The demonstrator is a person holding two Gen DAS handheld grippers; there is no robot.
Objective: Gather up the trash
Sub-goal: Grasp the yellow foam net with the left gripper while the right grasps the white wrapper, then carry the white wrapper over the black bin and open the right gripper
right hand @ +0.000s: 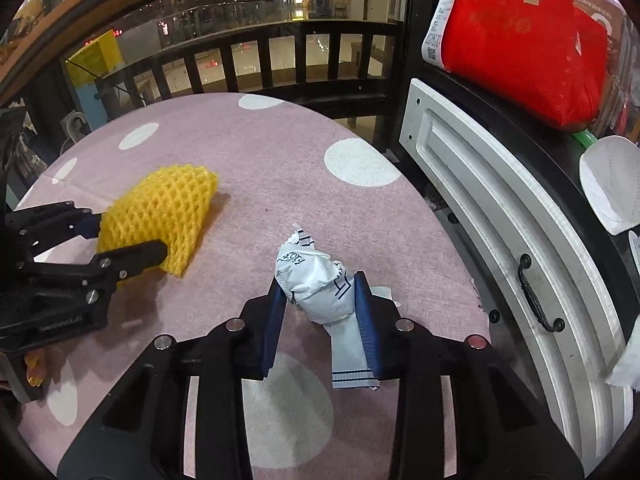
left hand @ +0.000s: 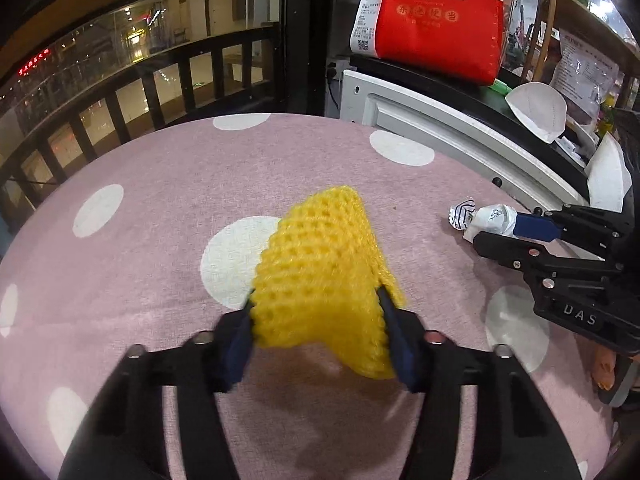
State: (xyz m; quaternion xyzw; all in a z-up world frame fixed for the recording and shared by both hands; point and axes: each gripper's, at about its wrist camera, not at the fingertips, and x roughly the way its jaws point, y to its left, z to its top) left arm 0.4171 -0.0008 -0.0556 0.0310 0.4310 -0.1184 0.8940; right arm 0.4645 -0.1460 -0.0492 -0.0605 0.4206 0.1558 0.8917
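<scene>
Over pink cloth (left hand: 160,184), both tools tilt downward, gripping trash.

"DAS" embossed on right hand-held gripper (left hand: 494,227); Chinese characters on red bag (left hand: 436,20), illegible beyond that.

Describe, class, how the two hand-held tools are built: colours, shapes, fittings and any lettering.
Both the left tool and the right tool are black, with angular linkage arms, round silver bolt heads and flat dark-blue finger pads. The right tool's body carries raised letters, "DAS".
</scene>
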